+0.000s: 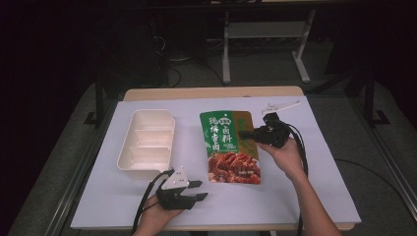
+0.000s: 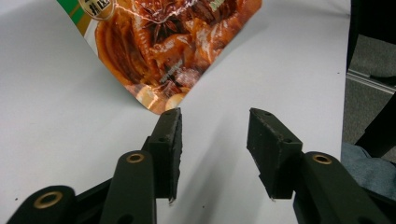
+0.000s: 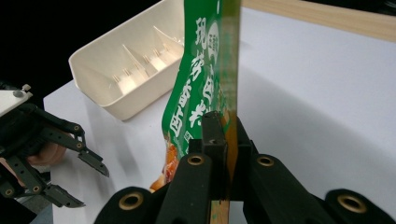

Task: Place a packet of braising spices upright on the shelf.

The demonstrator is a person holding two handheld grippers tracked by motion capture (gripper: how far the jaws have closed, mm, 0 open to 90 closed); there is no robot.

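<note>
Now | right gripper level, jaws pinching pouch edge; left gripper low, jaws spread, empty

On my feed, the left gripper at the lower centre-left of the high view is black, with a grey three-cornered plate on top and a black cable trailing to the bottom edge. In the left gripper view I read two black jaws with rough, chipped rectangular pads and brass-coloured pivot rings on rounded link arms. The right gripper, right of centre in the high view, is likewise black, with a black cable looping down beside the forearm. Its own view shows four brass-ringed pivots. Both forearms are bare, without sleeves.
</note>
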